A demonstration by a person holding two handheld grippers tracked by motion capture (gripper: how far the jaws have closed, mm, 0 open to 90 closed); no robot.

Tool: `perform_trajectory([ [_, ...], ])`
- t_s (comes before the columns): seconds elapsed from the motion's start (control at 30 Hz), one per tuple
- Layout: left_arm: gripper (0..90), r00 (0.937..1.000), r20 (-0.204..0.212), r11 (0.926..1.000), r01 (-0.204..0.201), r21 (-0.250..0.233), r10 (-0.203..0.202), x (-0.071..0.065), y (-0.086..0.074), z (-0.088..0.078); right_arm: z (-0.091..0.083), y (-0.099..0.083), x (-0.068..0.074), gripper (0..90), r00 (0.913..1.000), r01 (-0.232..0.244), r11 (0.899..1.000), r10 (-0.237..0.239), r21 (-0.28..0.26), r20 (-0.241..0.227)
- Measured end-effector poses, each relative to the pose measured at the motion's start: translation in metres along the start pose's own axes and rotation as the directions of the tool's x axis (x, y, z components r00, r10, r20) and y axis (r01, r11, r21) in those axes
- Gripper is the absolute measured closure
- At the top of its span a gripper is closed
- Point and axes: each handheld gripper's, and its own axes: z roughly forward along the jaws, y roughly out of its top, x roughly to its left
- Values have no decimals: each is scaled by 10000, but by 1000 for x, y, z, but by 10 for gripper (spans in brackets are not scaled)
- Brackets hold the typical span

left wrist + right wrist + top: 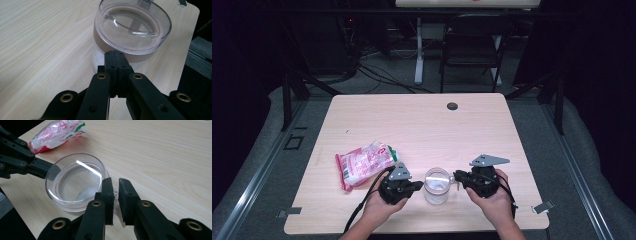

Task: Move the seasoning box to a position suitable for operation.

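From above, a clear lidded jar (436,186) stands near the front edge of the wooden table (422,125), flanked by the left gripper (416,185) and right gripper (457,176), a pink snack bag (362,164) lying to the left. In the left gripper view, the jaws are pressed together, empty, tips against the jar (130,32) below its lid. In the right gripper view, the jaws stand narrowly apart at the jar's (75,182) rim, a scrap of clear film (116,202) between them
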Motion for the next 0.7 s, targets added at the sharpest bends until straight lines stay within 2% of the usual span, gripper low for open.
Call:
perform_trajectory([
  [0.23, 900, 10000, -7, 10000, -32, 10, 32, 0, -1, 2, 0, -1, -1, 826, 9999, -87, 9999, 87, -61, -57],
  [0.7, 900, 10000, 68, 9994, 67, -345, -65, -1, 2, -4, 0, -2, -2, 820, 9995, -225, 9997, 223, -66, -215],
])
